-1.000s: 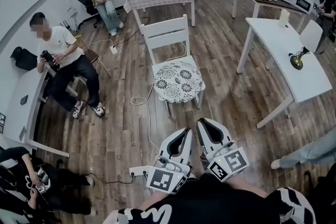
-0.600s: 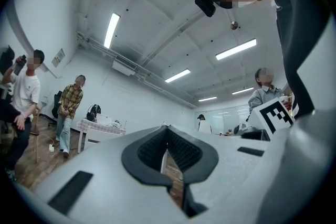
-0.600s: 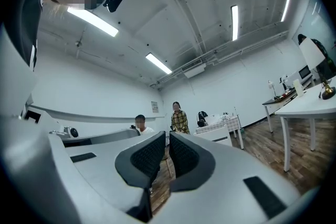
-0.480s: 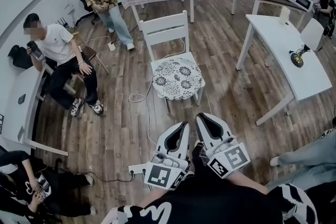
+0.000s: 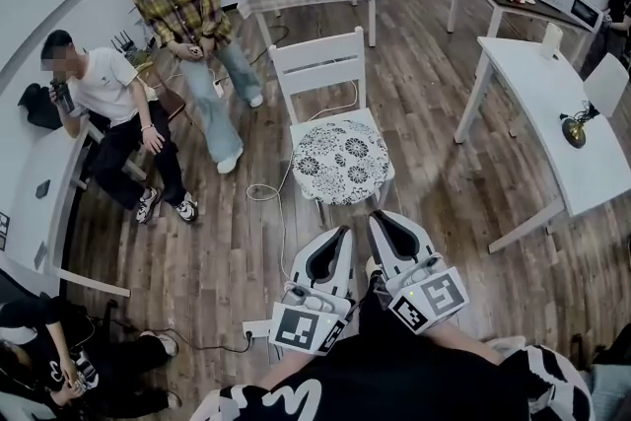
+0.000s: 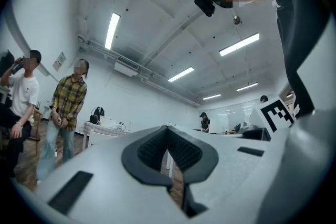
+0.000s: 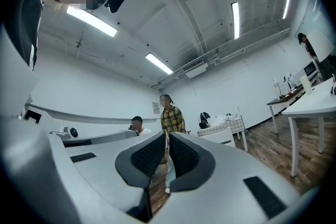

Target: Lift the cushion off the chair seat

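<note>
First, the head view: a round floral cushion (image 5: 341, 163) lies flat on the seat of a white chair (image 5: 317, 62) at the centre of the frame, untouched. Both tongs sit below it, near the lower middle. The left gripper (image 5: 338, 234) and the right gripper (image 5: 379, 218) point up toward the seat's front edge but are apart from it. A good lift probably means opening the jaws before arriving, pinching the cushion's near rim from both sides, and raising it evenly so it does not drag or fold. Next, the left gripper view: the ribbed pads (image 6: 151, 147) are clenched tip to tip with nothing between them, and only the room shows beyond. Last, the right gripper view: the pads (image 7: 148, 156) likewise stand closed to a thin slit, empty and touching nothing
</note>
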{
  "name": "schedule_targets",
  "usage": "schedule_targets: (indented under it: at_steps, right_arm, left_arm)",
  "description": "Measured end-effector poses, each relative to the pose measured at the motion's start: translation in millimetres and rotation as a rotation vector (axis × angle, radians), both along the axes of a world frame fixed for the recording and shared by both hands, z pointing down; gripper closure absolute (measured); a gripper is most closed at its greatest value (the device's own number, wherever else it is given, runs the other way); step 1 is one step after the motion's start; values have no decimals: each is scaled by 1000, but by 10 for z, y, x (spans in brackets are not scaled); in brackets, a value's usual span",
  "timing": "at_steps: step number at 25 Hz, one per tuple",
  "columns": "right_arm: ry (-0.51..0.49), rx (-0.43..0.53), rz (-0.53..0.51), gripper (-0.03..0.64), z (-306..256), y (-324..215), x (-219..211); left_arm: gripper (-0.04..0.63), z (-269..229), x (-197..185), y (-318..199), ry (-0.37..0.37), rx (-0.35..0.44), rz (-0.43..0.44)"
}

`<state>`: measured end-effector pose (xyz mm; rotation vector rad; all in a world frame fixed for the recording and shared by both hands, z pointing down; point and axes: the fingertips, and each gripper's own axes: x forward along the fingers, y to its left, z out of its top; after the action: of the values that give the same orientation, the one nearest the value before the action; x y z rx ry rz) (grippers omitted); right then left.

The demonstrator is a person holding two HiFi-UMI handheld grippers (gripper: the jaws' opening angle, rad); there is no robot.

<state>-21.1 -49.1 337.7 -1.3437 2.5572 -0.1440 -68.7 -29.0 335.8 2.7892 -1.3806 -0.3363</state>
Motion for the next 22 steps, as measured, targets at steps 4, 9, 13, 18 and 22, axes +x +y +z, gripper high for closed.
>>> schedule_targets:
  at_steps: [4, 9, 13, 18, 22]
  right_arm:
    - [-6, -9, -19, 580, 39, -407, 6]
    - [-13, -15, -37, 580, 30, -939, 60]
    - [-11, -20, -51, 580, 22, -1315, 102]
    - [-2, -34, -66, 580, -18, -1762, 139]
    - [7, -38, -88, 580, -25, -2075, 124]
  left_arm:
    - [595, 48, 48, -409, -12, -8, -9]
    - [595, 75, 133, -941, -19, -20, -19]
    - [595, 79, 172, -1302, -16, -26, -34]
    - [596, 22, 191, -1742, -7, -33, -55]
    - [595, 26, 188, -2051, -1, -37, -74]
